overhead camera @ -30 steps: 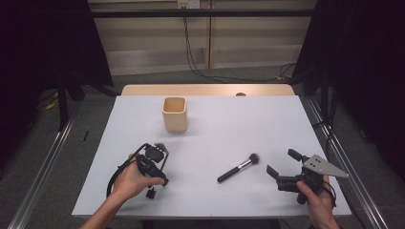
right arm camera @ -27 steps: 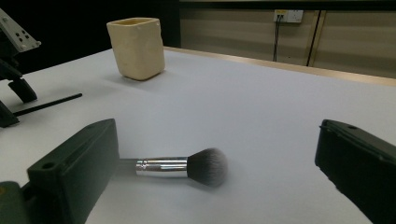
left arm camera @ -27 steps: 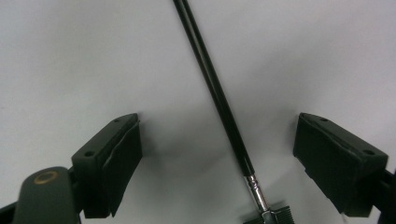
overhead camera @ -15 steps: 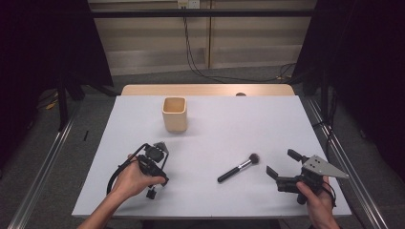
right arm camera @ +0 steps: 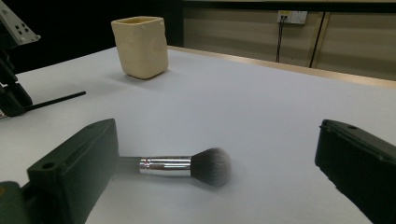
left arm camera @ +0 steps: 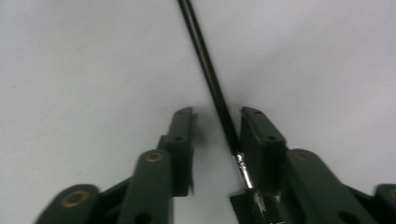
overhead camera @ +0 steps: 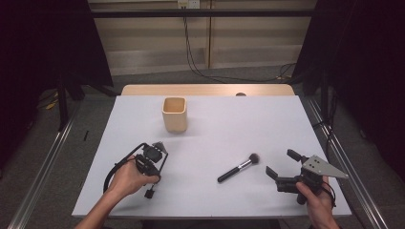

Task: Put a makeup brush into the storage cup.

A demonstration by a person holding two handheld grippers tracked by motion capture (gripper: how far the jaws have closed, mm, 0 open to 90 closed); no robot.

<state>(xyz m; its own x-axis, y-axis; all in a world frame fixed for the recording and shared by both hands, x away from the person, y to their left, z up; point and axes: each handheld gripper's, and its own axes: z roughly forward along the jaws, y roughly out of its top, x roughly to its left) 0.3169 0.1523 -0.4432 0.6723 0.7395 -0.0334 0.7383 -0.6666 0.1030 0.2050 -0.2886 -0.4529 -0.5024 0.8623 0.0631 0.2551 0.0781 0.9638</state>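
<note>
Slim brush [left arm camera: 210,70]: it lies on the white table [overhead camera: 229,119] at the left, inside the left gripper [left arm camera: 214,116], which a hand holds pointing down at the tabletop. In the left gripper view its long axis runs from 6 o'clock, where the silver ferrule sits, up towards 11 o'clock, where the thin black handle leaves the frame. The jaws have just been closing on it. The handle rests against the jaw on the 3 o'clock side, while the jaw on the 9 o'clock side stands off with a strip of table visible between, so the clamp is not yet complete. The handle is very thin, glossy and round, and in my judgement it is likely to roll or slip unless both pads seat squarely.

Cup [overhead camera: 174,114]: a beige, square-sided holder, upright, at 1 o'clock from the left gripper and well apart from it.

Powder brush [overhead camera: 239,168]: it lies flat on the table, black handle towards 8 o'clock and dark domed head towards 2 o'clock in the high view, with a silver ferrule between.

Right gripper [overhead camera: 281,162]: it sits near the brush, which lies at 9 o'clock from it. Its jaws stand wide apart and hold nothing. The right hand is the nearer one for this brush.
</note>
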